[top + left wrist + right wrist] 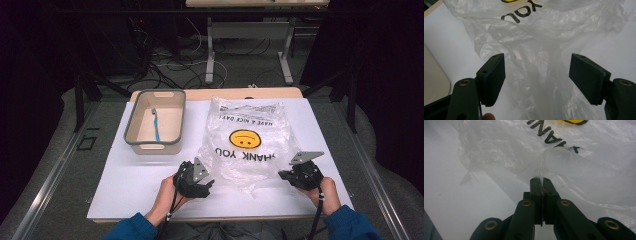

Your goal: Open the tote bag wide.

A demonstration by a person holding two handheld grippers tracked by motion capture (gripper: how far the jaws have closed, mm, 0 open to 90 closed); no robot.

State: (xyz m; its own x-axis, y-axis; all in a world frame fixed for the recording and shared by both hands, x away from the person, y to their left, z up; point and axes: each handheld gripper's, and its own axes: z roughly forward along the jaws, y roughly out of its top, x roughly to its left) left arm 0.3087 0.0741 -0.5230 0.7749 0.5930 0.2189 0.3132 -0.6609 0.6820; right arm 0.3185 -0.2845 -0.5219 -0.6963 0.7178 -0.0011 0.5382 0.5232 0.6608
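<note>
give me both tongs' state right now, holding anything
left tongs: open, bag film between the jaws, not pinched
right tongs: shut on the bag's edge

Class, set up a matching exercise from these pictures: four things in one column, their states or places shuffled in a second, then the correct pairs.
Things:
1. left gripper
2. right gripper
3. toothbrush
4. bag

States:
A. lies in the bin
B. jaws apart, bag film between them, unpressed
C. spread on the table, smiley showing
D. jaws pinched on the bag's edge

Pairs: 1-B, 2-D, 3-A, 4-C
</note>
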